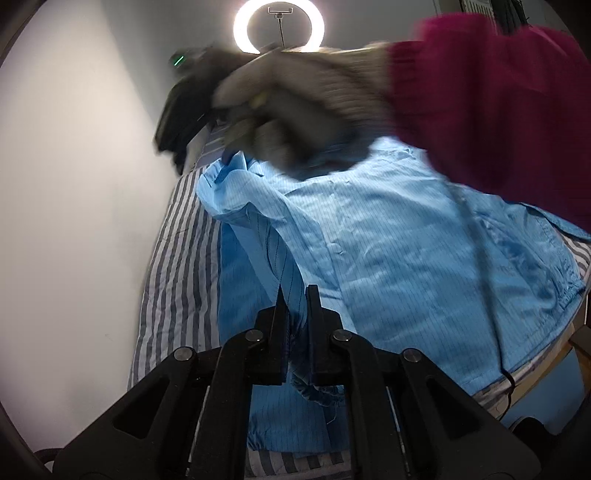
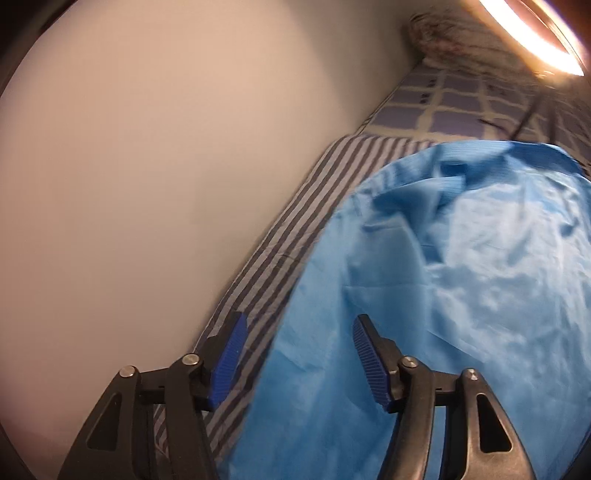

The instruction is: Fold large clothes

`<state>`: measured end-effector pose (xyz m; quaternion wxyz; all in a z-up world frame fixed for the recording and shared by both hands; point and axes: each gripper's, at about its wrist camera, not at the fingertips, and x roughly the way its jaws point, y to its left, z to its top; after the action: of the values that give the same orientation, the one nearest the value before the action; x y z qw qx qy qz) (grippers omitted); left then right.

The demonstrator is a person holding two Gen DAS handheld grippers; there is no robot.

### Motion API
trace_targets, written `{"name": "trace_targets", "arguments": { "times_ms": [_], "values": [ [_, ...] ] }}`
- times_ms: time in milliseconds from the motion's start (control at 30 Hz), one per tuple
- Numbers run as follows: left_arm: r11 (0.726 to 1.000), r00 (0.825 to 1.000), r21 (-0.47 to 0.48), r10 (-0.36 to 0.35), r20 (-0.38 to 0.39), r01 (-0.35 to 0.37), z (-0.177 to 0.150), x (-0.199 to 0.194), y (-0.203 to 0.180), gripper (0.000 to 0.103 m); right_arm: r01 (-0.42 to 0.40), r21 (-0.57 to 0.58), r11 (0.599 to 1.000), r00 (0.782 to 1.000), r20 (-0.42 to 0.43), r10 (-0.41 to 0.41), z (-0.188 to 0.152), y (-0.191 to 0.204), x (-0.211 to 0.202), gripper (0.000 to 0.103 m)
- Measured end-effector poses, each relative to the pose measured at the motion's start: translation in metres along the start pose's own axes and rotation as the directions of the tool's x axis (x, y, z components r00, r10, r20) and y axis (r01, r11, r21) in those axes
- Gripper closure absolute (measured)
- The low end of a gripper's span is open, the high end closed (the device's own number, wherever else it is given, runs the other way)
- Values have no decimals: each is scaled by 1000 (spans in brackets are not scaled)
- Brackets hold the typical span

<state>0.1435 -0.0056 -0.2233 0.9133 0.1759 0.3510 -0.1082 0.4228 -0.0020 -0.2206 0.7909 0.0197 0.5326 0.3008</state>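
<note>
A large light-blue garment (image 1: pixel 388 236) lies spread and crumpled on a grey-and-white striped sheet (image 1: pixel 177 266). My left gripper (image 1: pixel 297 295) is shut on a fold of the blue garment, with cloth bunched between its fingers. The right gripper (image 1: pixel 184 122) shows blurred in the left wrist view, held by a gloved hand (image 1: pixel 295 99) above the garment's far end. In the right wrist view, my right gripper (image 2: pixel 299 328) is open and empty, its blue pads (image 2: pixel 229 354) straddling the garment's (image 2: pixel 461 277) left edge, above the striped sheet (image 2: pixel 280 236).
A pale wall (image 1: pixel 74 184) runs along the left of the bed. A ring light (image 1: pixel 279 26) shines overhead. A checked blanket (image 2: pixel 454 107) lies at the far end of the bed. A maroon sleeve (image 1: pixel 498 110) reaches across the upper right.
</note>
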Motion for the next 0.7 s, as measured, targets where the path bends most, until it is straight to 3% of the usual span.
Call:
{"name": "trace_targets", "arguments": {
  "times_ms": [133,167,200,233,300,333,500,700],
  "values": [
    [1000,1000,-16,2,-12,-2,-3,2,9,98,147,-115,982,985,-77,-157,15,31,54,36],
    [1000,1000,-19,2,-14,-2,-3,2,10,98,178,-139,974,977,-91,-191,15,34,63,45],
    [1000,1000,-24,1,-16,-2,-4,2,12,98,193,-156,969,972,-104,-211,15,36,70,69],
    [1000,1000,-25,2,-16,-2,-4,1,13,98,203,-164,965,967,-124,-224,13,35,77,82],
    [1000,1000,-21,5,-10,-5,-3,-1,13,98,211,-145,967,963,-137,-231,12,28,82,99],
    [1000,1000,-17,8,-6,-8,-3,-2,13,98,212,-126,969,965,-130,-228,12,22,81,103],
    [1000,1000,17,6,12,-7,-2,-12,3,98,183,-3,983,983,-21,-183,14,-12,31,103],
    [993,998,118,9,57,-16,-2,-27,-28,98,133,160,978,981,117,-152,-15,-74,-55,103]
  ]
}}
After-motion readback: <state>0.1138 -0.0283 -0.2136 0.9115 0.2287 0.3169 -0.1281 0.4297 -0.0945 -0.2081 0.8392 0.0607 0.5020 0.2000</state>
